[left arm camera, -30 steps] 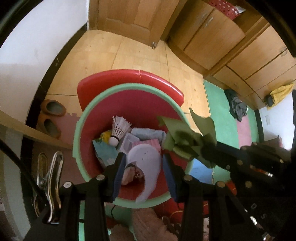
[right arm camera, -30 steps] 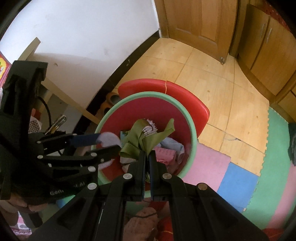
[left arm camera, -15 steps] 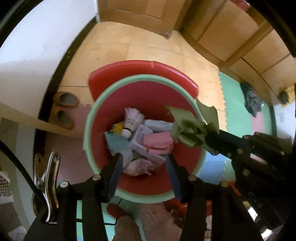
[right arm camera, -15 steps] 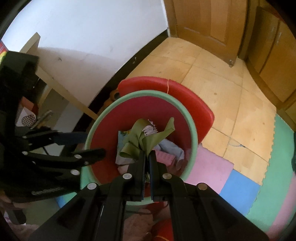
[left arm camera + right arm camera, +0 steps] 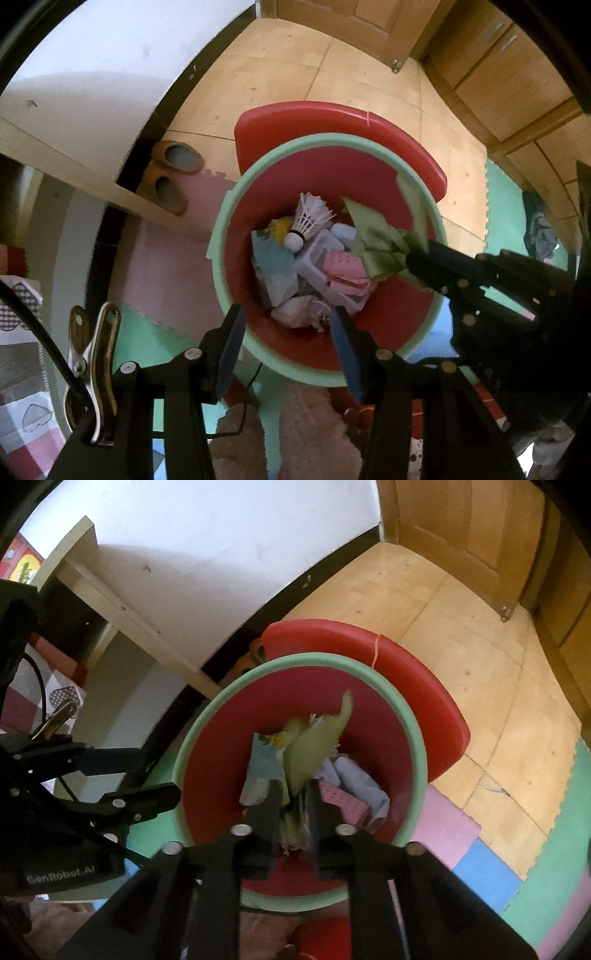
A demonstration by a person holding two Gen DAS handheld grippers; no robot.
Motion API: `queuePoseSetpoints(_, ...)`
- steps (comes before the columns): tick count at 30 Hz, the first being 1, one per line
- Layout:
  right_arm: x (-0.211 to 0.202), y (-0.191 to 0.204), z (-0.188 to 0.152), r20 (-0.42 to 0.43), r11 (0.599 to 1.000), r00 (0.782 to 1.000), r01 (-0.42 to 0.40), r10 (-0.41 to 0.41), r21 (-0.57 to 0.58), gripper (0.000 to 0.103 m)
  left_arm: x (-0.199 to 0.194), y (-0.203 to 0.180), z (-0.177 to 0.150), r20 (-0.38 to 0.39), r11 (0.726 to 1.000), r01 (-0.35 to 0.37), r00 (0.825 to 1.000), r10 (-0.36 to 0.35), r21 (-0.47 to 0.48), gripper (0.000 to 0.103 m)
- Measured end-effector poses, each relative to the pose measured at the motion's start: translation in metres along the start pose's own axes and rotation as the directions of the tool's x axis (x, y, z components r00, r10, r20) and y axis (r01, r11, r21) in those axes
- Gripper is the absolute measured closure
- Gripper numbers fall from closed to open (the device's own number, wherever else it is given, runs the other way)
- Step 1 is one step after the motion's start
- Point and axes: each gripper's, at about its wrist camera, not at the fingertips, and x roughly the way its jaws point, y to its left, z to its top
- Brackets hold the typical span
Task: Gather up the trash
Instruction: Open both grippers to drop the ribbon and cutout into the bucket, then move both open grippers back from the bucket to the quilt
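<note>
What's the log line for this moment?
left gripper open, empty | right gripper open, green paper between fingers | both over red bin

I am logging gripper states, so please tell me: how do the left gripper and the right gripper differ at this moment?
The left gripper is wide open; the right gripper has its jaws only slightly apart. The left gripper is empty; the right gripper has the green paper between its fingers. Both are black and hover over the bin.
</note>
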Motion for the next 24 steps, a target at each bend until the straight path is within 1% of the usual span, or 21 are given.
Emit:
queuePoseSetpoints(1, -0.002, -0.001, 0.001, -0.001, 1.000, 1.000, -0.005, 0.005, 0.006, 0.071, -0.003, -0.002, 0.000, -0.003, 1.000, -0.004, 1.000, 0.004, 0.002, 0.053)
queuePoseSetpoints(5, -0.010, -0.002, 0.001, 0.010, 1.000, 1.000, -0.023, 0.023, 0.007, 0.065, -0.013, -0.012, 0.002, -0.009, 1.000, -0.008, 1.000, 0.008, 0.017, 0.053)
queuePoseSetpoints(7, -0.014, -0.001, 0.002, 0.015, 1.000, 1.000, -0.013, 0.014, -0.002, 0.058, -0.018, -0.014, 0.001, -0.008, 1.000, -0.011, 1.000, 0.011, 0.023, 0.053)
queuePoseSetpoints(9, -0.019, -0.001, 0.002, 0.018, 1.000, 1.000, -0.014, 0.014, -0.007, 0.055, -0.021, -0.014, 0.000, -0.015, 1.000, -0.012, 1.000, 0.012, 0.023, 0.053)
queuePoseSetpoints(11, -0.024, 0.000, 0.004, 0.026, 1.000, 0.999, -0.025, 0.025, -0.005, 0.055, -0.025, -0.013, 0.000, -0.024, 1.000, -0.015, 1.000, 0.016, 0.020, 0.053)
queuePoseSetpoints(18, -0.054, 0.016, 0.009, 0.060, 0.999, 0.997, -0.039, 0.041, -0.035, 0.055, -0.046, -0.003, -0.005, -0.014, 1.000, -0.014, 1.000, 0.014, -0.002, 0.053)
queuePoseSetpoints(24, -0.082, 0.034, 0.012, 0.092, 0.998, 0.994, -0.047, 0.051, -0.048, 0.055, -0.077, 0.012, -0.012, 0.032, 1.000, 0.011, 0.999, -0.011, -0.027, 0.053)
